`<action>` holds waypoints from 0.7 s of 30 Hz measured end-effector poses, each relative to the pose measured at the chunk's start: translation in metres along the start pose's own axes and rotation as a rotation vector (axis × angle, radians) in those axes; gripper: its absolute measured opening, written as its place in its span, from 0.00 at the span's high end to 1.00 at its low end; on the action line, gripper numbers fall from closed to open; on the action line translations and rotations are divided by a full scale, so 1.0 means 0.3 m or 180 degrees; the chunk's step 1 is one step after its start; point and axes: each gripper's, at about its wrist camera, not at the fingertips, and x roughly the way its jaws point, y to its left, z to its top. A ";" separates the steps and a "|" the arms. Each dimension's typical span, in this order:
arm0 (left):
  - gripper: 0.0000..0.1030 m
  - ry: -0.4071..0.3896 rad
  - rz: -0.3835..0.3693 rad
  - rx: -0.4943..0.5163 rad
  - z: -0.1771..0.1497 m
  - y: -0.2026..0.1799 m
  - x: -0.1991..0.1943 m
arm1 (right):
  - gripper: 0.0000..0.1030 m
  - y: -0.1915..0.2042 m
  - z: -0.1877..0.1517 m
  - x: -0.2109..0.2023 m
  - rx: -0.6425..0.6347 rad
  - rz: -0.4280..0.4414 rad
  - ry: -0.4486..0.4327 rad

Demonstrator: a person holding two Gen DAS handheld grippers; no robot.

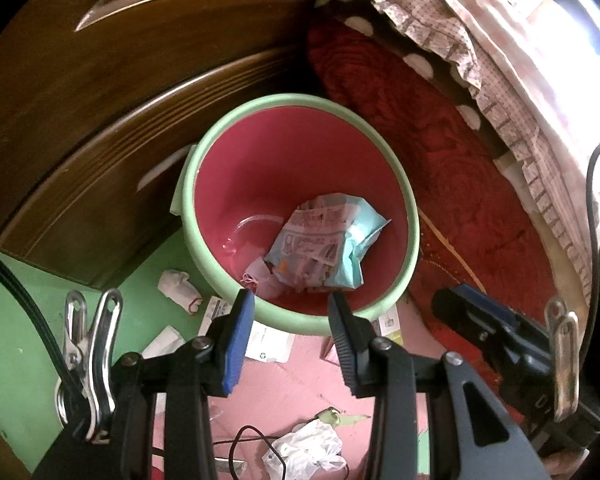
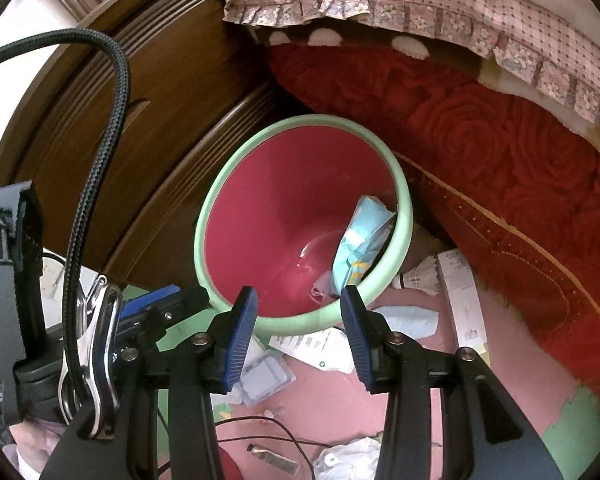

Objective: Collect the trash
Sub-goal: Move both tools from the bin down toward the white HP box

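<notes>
Pink/green floor (image 1: 28, 320) by bed, paper scraps about. Bin (image 1: 414, 216): crumpled wrappers (image 1: 328, 240) inside. Left gripper (image 1: 292, 312) & right gripper (image 2: 298, 306) over rim, both half-open w/ nothing held.

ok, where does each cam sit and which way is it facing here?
Left wrist: on the left claw, facing steeply down into the red bin; own open fingers and the right claw show.
Right wrist: on the right claw, facing down at the bin from the bedspread side; own open fingers and the left claw show.
Shared: bin, blue packet inside, floor litter.
</notes>
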 end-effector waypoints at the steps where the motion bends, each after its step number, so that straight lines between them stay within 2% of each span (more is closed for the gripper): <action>1: 0.62 0.0000 0.0001 0.0005 -0.002 -0.001 -0.001 | 0.57 0.001 -0.003 -0.002 -0.0005 -0.0007 0.0007; 21: 0.62 0.0061 0.0067 0.0004 -0.053 0.039 -0.022 | 0.57 0.004 -0.076 -0.011 0.0040 0.0023 0.0241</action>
